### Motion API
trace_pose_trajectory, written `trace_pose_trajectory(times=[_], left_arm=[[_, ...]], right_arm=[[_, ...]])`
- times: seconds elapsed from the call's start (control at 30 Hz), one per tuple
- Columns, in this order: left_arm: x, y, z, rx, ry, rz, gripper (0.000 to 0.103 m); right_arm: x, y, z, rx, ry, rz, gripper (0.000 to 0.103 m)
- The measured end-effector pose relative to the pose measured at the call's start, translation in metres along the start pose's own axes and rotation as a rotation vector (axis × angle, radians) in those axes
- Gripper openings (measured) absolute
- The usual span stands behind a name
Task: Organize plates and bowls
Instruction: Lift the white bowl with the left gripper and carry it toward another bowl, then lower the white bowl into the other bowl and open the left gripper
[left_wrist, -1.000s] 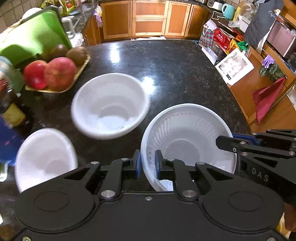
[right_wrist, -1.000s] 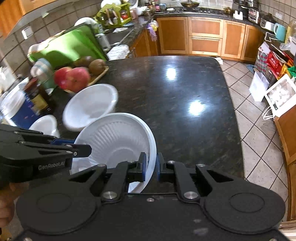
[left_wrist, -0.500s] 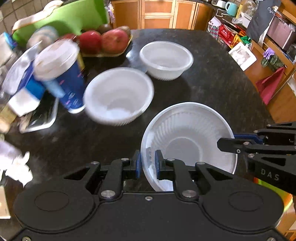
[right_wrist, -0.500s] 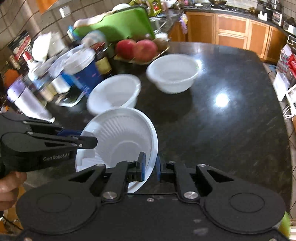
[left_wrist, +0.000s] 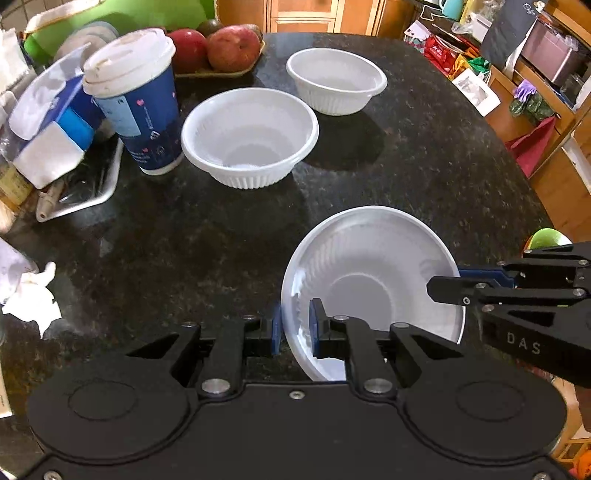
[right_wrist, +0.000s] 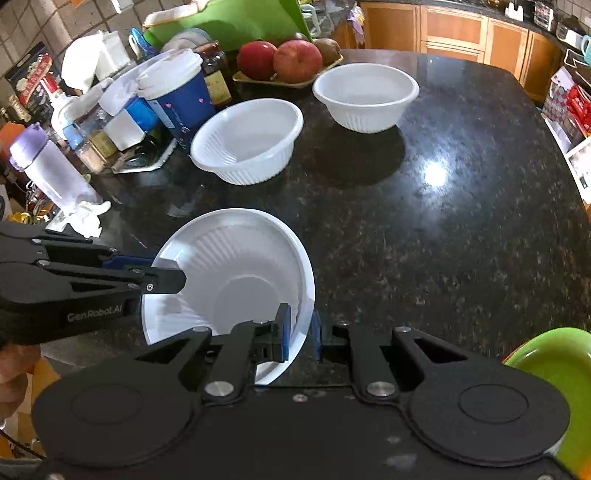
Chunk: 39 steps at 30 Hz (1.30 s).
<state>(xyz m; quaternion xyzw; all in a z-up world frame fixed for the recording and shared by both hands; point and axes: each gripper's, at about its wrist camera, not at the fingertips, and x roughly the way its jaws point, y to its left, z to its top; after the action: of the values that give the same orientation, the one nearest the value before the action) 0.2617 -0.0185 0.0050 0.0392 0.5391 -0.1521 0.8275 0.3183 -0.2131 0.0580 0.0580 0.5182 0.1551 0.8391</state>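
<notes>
A white ribbed bowl (left_wrist: 373, 280) (right_wrist: 229, 273) is held between both grippers over the near part of the dark stone counter (left_wrist: 424, 166). My left gripper (left_wrist: 293, 325) (right_wrist: 166, 273) is shut on its left rim, one blue pad inside and one outside. My right gripper (right_wrist: 299, 332) (left_wrist: 443, 284) is shut on the opposite rim. Two more white bowls stand empty farther back, one in the middle (left_wrist: 249, 136) (right_wrist: 247, 142) and one behind it to the right (left_wrist: 336, 79) (right_wrist: 365, 96).
A blue paper cup with a white lid (left_wrist: 136, 99) stands left of the middle bowl, among bottles and a clear tray. A fruit tray with apples (left_wrist: 229, 48) sits at the back. Crumpled tissue (left_wrist: 29, 295) lies at the left, a green bowl (right_wrist: 554, 362) at the near right.
Both grippers carried the held bowl together back and leftward along the counter. The two standing bowls now lie farther away, and the blue cup and clutter have come into view.
</notes>
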Motion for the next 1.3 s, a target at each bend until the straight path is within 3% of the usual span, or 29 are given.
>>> trace_pose_trajectory(times=[0.3,0.43,0.6,1.0,1.3], left_arm=[[0.008,-0.001,-0.002,-0.002,-0.013,-0.001,0.021],[0.006,-0.003,-0.002,0.003,-0.038,0.005,0.029],[0.005,-0.005,-0.002,0.0,-0.054,0.015,0.029],[-0.002,-0.005,-0.003,-0.009,-0.071,0.026,0.029],[-0.029,-0.001,0.013,0.009,-0.153,0.063,0.029]], right_arm=[[0.002,-0.007,-0.005,-0.001,0.009,0.002,0.014],[0.004,-0.01,-0.005,-0.001,0.017,0.002,0.018],[0.004,-0.014,-0.005,0.003,0.013,0.011,0.021],[-0.009,-0.017,-0.004,-0.013,-0.025,0.038,0.025],[-0.032,-0.022,0.016,-0.017,-0.101,0.038,0.025]])
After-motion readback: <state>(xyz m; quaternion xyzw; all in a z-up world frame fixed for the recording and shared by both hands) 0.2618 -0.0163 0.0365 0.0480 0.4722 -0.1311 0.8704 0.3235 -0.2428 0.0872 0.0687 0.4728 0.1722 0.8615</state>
